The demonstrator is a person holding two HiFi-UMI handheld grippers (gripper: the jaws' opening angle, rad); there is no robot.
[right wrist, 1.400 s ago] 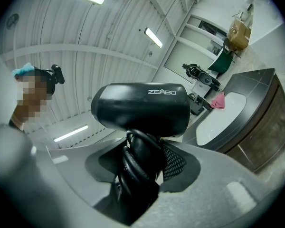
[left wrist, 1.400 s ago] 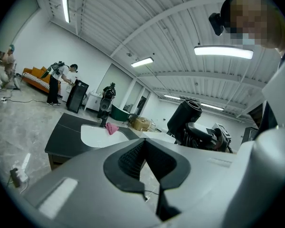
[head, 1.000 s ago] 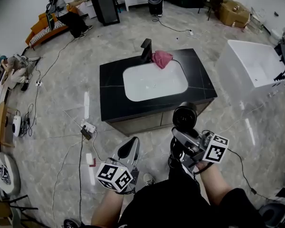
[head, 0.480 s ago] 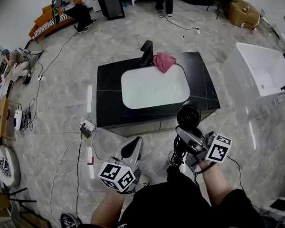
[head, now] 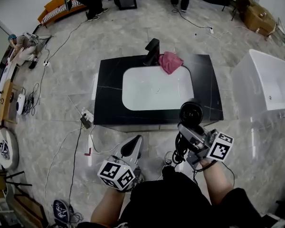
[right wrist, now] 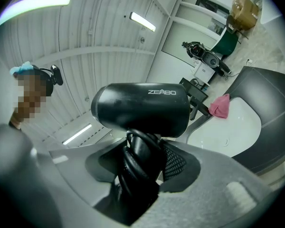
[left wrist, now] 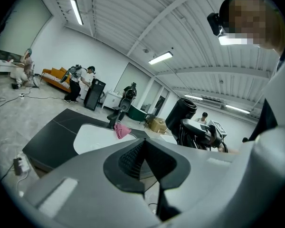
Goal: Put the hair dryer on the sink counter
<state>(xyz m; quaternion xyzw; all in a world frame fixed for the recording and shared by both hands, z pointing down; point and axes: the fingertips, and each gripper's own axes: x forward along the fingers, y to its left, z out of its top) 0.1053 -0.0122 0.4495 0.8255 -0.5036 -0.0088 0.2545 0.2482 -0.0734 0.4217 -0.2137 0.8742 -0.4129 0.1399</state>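
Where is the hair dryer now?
Head view, lower right: hair dryer held by its handle in the right gripper, at the near-right corner of the sink counter.

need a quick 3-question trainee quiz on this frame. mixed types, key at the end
1. True or false: the hair dryer already rests on the black sink counter.
2. The right claw grips the hair dryer by its: A) barrel B) cord-wrapped handle C) plug
3. Fill in: the pink cloth lies at the basin's far rim, beside the black ____.
Key: 1 false, it is held in the air; 2 B; 3 faucet.
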